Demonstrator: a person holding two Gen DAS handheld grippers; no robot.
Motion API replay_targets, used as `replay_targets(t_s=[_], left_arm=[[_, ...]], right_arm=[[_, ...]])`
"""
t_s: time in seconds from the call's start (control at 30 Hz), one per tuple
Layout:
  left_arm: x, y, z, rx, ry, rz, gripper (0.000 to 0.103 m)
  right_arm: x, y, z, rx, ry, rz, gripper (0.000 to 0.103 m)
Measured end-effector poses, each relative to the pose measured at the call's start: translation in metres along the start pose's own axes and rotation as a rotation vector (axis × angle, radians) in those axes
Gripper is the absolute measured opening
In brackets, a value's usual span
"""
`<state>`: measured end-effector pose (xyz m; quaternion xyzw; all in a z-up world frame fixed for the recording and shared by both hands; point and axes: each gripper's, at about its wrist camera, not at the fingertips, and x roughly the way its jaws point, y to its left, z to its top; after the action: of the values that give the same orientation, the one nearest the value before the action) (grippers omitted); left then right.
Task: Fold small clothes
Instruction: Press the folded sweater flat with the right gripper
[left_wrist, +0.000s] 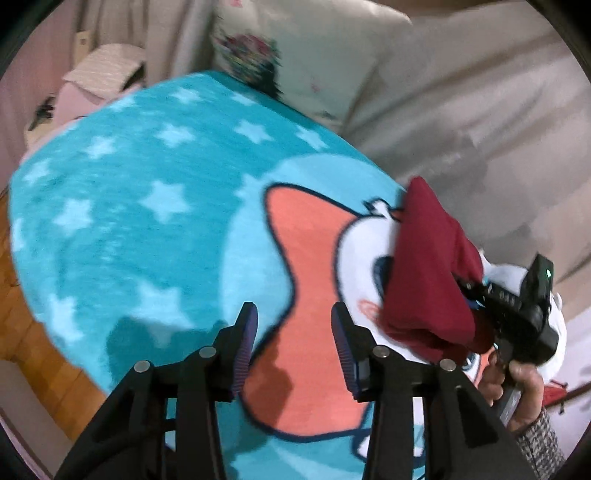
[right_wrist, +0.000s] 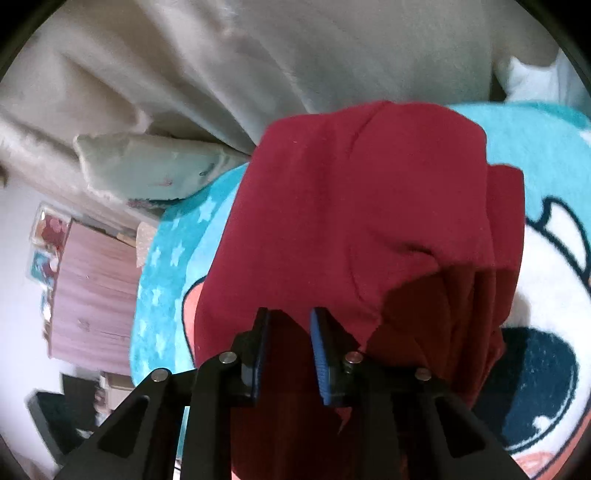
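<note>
The left claw (left_wrist: 293, 347) stands wide open with nothing in it, above the turquoise star blanket (left_wrist: 122, 206). The right claw (right_wrist: 288, 350) is partly open, and the dark red garment (right_wrist: 351, 206) hangs bunched between and over its fingers, above the blanket. Behind is a beige curtain (right_wrist: 258, 55).

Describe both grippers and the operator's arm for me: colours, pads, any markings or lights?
The left gripper and right gripper have black angular frames, round silver pins and ribbed blue finger pads. A green light glows on the right unit's black camera block. The right hand is bare, with a grey speckled knit sleeve.
</note>
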<state>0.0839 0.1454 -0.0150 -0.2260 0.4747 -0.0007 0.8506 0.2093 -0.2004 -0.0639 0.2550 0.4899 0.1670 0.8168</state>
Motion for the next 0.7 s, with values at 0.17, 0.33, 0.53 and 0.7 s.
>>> replay_targets(t_s=[0.17, 0.33, 0.53, 0.7], left_arm=[[-0.013, 0.015, -0.007, -0.049, -0.025, 0.031, 0.043], [-0.023, 0.016, -0.013, -0.052, -0.047, 0.036, 0.048], [-0.023, 0.010, -0.011, -0.053, -0.046, 0.016, 0.049], [-0.013, 0.011, 0.005, -0.074, -0.031, -0.016, 0.055]], right_arm=[[0.001, 0.007, -0.004, -0.039, -0.018, -0.032, 0.021], [-0.004, 0.003, -0.001, -0.005, -0.013, -0.034, 0.021], [-0.023, -0.011, -0.012, 0.033, -0.025, -0.013, 0.023], [-0.045, -0.010, -0.017, 0.031, -0.057, -0.029, 0.029]])
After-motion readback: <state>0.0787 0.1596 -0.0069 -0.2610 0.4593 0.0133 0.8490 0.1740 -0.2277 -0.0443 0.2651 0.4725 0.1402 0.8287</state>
